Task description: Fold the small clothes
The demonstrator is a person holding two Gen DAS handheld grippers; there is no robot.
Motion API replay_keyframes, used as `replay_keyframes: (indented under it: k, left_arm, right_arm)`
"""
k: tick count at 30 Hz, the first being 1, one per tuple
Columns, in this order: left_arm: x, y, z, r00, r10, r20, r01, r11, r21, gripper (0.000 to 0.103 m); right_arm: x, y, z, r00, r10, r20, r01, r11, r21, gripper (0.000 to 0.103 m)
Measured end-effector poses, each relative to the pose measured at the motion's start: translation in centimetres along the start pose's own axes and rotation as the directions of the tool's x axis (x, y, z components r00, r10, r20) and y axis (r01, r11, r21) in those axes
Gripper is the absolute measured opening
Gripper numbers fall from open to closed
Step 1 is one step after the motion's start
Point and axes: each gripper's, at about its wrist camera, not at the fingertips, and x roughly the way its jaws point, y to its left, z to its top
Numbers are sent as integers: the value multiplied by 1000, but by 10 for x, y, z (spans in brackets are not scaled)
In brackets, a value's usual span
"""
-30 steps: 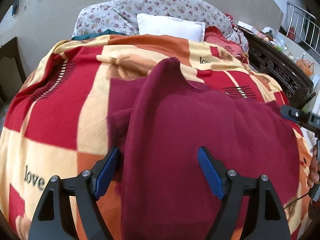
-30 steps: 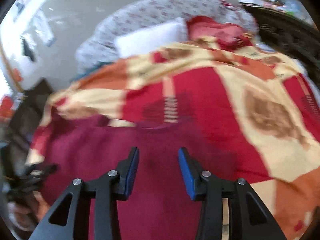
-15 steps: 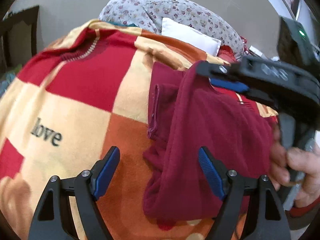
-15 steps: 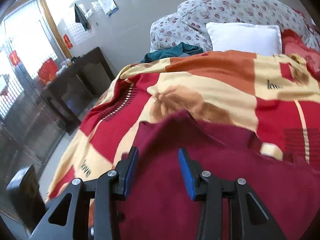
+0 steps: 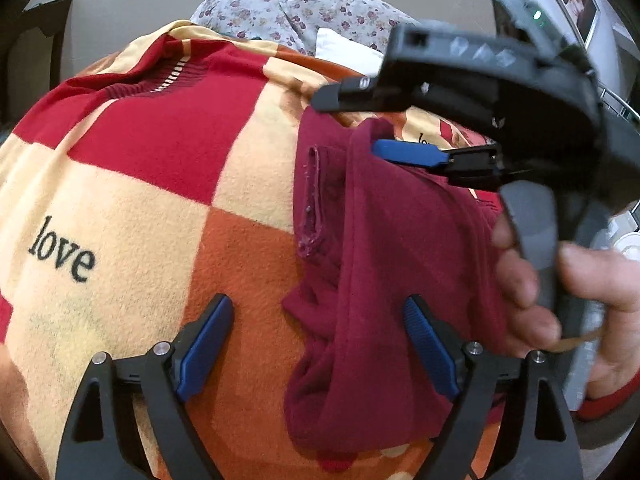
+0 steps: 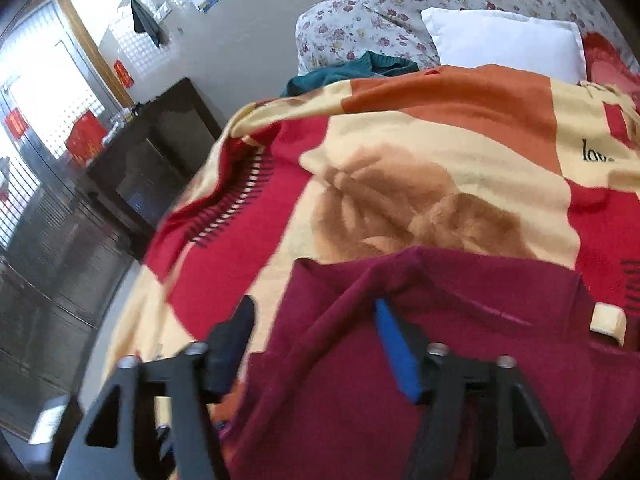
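Maroon garment [image 5: 384,264] lies folded lengthwise on checked blanket [image 5: 132,184] on the bed; no containers in view. Left tool [image 5: 318,344] open, straddling the garment's near left edge. Right tool [image 6: 316,344] open, one blue finger [image 5: 408,153] tucked under a raised fold at the far corner. Versus half a second ago: right tool spread wider; left barely shifted.
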Motion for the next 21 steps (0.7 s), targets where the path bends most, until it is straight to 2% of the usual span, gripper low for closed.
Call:
replay_keyframes:
  k: [3, 6, 14, 21]
  left_arm:
    - [-1, 0, -2, 1000, 0, 7, 0, 1000, 7, 87]
    - [-3, -2, -7, 1000, 1, 14, -1, 1000, 17, 87]
    - [-6, -4, -10, 1000, -9, 10, 9, 1000, 24, 89]
    - [-5, -10, -9, 1000, -4, 8, 4, 999, 41, 92]
  right_arm:
    - [4, 19, 1, 997, -52, -53, 48, 996, -76, 87]
    - [14, 33, 2, 986, -138, -89, 124, 981, -147, 88]
    - [28, 34, 4, 975, -193, -111, 174, 971, -165, 92]
    - [42, 37, 1, 941, -310, -133, 272, 930, -246, 92]
